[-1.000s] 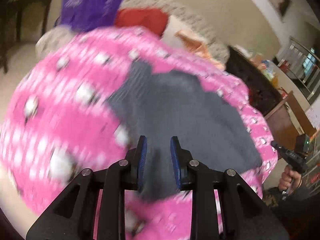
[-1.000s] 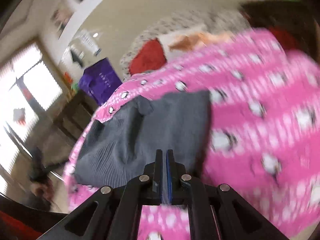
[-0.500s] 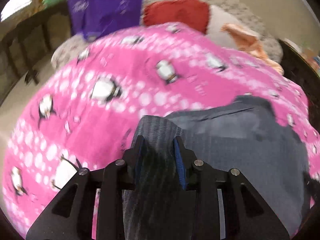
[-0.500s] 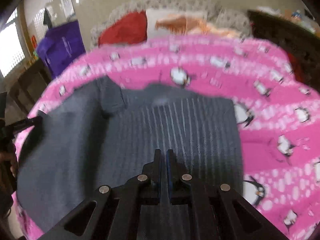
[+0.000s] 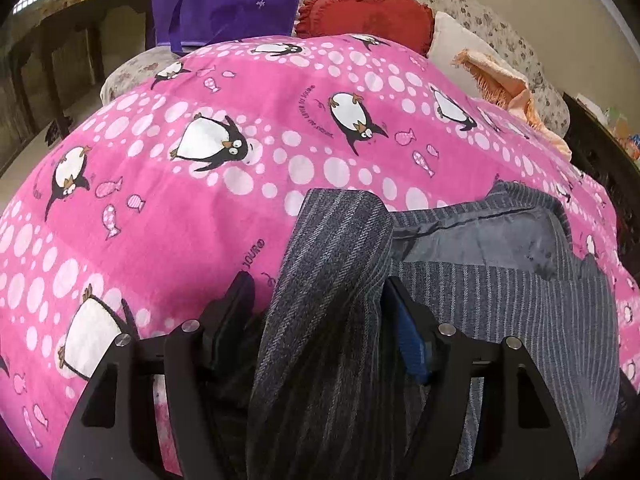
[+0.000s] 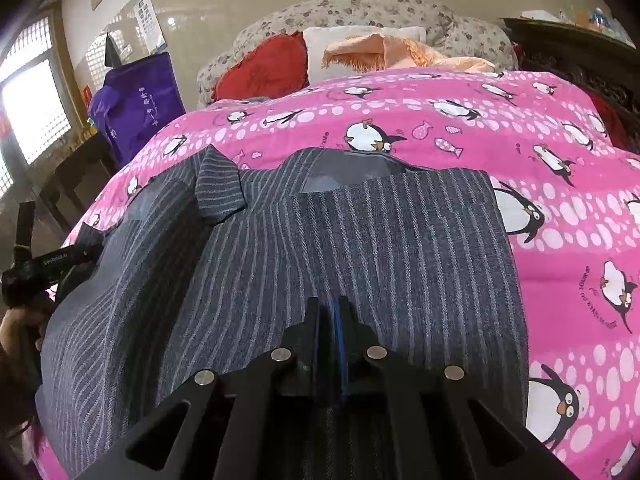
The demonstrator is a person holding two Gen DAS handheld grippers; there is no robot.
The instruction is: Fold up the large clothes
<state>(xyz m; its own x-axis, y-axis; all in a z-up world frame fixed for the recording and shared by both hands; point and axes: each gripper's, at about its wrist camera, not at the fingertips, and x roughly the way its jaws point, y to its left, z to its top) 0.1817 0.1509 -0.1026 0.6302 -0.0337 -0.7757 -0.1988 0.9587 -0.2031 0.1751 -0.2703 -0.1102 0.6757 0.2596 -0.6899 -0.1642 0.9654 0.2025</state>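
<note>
A grey pinstriped garment (image 6: pixel 320 232) lies spread on a pink penguin-print bedcover (image 6: pixel 540 152). Its grey lining shows near the collar. In the left wrist view a folded sleeve or edge of the garment (image 5: pixel 332 280) runs between the fingers of my left gripper (image 5: pixel 320 300), whose jaws stand wide apart around it. My right gripper (image 6: pixel 330 312) is shut on the near edge of the garment. The left gripper shows at the left edge of the right wrist view (image 6: pixel 48 260).
A red cushion (image 6: pixel 264 68), a white pillow and a peach fringed cloth (image 6: pixel 392 52) lie at the head of the bed. A purple bag (image 6: pixel 136 100) stands at the left. Dark wooden furniture (image 6: pixel 580 48) stands at the right.
Both grippers have swung in over the bed and lowered. My left gripper's jaws have opened wider around the fold of garment. The right gripper has stayed shut on the garment edge.
</note>
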